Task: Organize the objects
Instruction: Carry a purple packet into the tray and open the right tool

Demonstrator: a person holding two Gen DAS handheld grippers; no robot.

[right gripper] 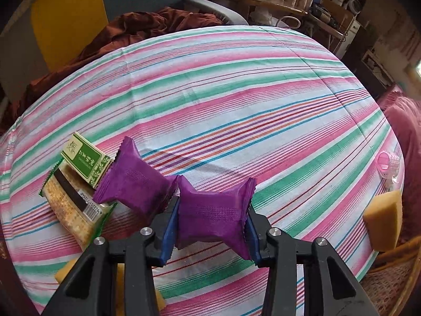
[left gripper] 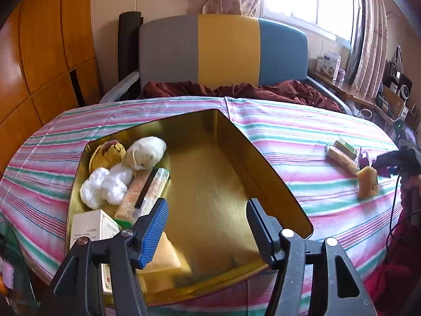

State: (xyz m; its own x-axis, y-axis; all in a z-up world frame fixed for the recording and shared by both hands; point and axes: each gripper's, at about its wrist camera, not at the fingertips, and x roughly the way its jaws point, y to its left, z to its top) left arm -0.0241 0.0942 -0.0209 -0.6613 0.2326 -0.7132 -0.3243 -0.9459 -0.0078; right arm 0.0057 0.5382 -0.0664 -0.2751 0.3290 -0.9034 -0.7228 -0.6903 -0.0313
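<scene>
A gold tin box [left gripper: 276, 184] lies open on the striped bedspread. In its left half sit a plush toy [left gripper: 106, 152], a white cloth bundle [left gripper: 147, 152], cotton balls [left gripper: 105, 187], a cracker pack [left gripper: 144, 194], a white carton [left gripper: 89, 229] and a yellow sponge [left gripper: 163, 258]. My left gripper [left gripper: 208, 226] is open and empty over the box's near end. My right gripper [right gripper: 210, 218] is shut on a purple snack packet [right gripper: 213, 213]. A second purple packet [right gripper: 131, 179], a green box [right gripper: 85, 162] and a cracker pack [right gripper: 71, 205] lie just left of it.
A yellow sponge [right gripper: 384, 223] and a pink plastic roller [right gripper: 389, 166] lie at the bed's right edge. Another yellow sponge [right gripper: 65, 271] lies below the gripper. A red blanket [left gripper: 236, 90] and a tricolour headboard [left gripper: 223, 50] are at the far end. A cluttered desk [right gripper: 263, 0] stands beyond.
</scene>
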